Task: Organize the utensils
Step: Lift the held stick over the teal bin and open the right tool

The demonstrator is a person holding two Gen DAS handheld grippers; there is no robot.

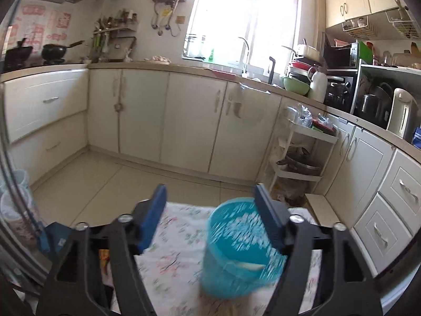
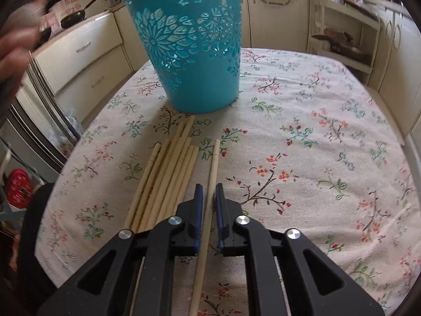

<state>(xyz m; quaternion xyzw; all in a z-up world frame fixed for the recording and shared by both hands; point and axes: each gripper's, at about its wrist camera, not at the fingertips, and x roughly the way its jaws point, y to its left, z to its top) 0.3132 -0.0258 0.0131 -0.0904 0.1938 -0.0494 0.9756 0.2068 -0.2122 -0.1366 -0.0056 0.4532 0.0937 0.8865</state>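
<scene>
**One chopstick gripped, basket straight ahead**

Left wrist view: the left gripper [image 1: 210,205] hangs over the near edge of the floral-cloth worktop [image 1: 179,258] with its jaws spread wide and nothing between them. The teal perforated plastic basket [image 1: 236,247] stands just below and a little right of the jaws, its rim partly behind the right finger. A pale stick-like piece lies inside the basket against its wall; blur keeps me from saying what it is.

Right wrist view: the right gripper [image 2: 209,205] has its jaws drawn narrow around a single pale wooden chopstick [image 2: 212,173], which looks pinched between the blue pads. The chopstick's long axis runs along the gripper's own line, its far tip aimed toward the basket [image 2: 194,60] but stopping well short of the basket's base. A bundle of loose wooden chopsticks [image 2: 171,173] lies on the worktop [image 2: 315,131] just left of the held one, roughly parallel to it, their far ends near the basket's foot.

The basket sits directly beyond the gripped chopstick, so the coming move likely calls for lifting it above the rim, then dropping it in. The right hand is the one placed for that.
</scene>
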